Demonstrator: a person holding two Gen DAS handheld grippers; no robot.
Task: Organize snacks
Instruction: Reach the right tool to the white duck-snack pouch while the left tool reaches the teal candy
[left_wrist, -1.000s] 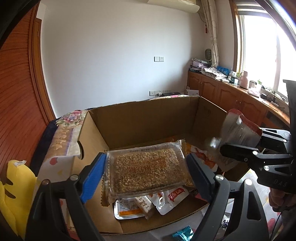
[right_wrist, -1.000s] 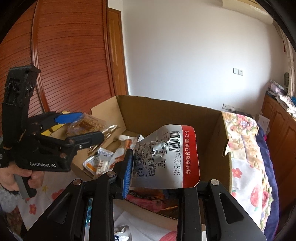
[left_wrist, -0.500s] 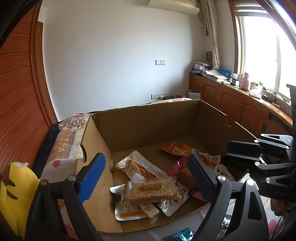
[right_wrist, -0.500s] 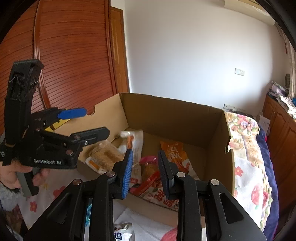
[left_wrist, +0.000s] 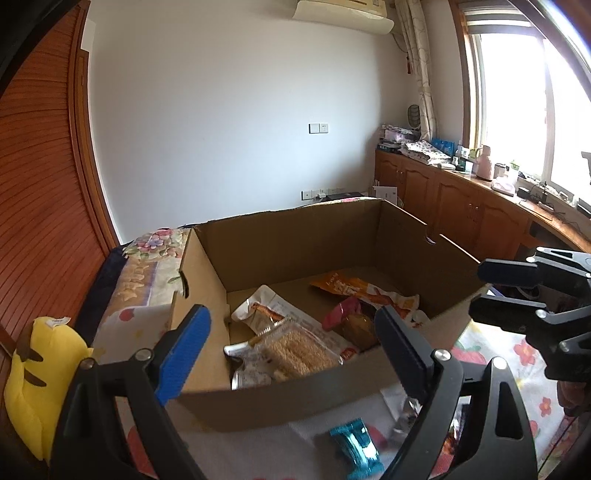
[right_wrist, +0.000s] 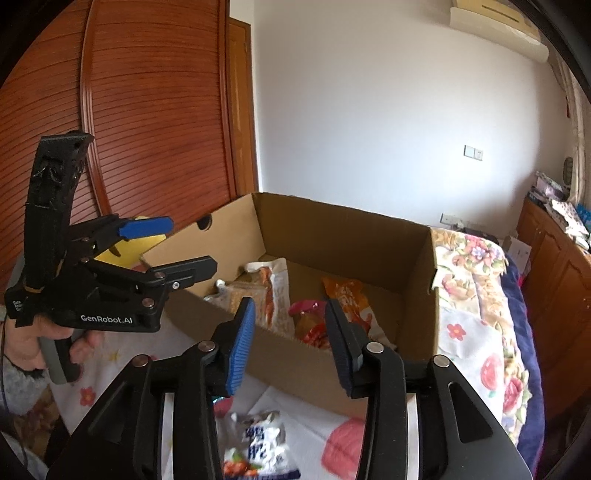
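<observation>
A: Where are the snacks?
B: The clear tray of grain bars (left_wrist: 295, 350) lies inside the brown cardboard box (left_wrist: 295, 236), near its front wall.
A: And the tongs?
B: Left tongs (left_wrist: 291, 343) gape wide and empty before the box's front edge; right tongs (right_wrist: 290, 332) are parted, empty.

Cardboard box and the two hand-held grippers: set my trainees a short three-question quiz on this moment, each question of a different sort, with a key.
1. True or false: the left hand-held gripper is shut on a snack.
2. Multiple choice: the clear tray of grain bars lies A) inside the cardboard box, B) on the bedspread, C) in the right hand-held gripper.
3. Fill in: on the bedspread in front of the box, the left wrist view shows a small ____-coloured wrapper.

Key: 1 false; 2 A; 3 teal.
</observation>
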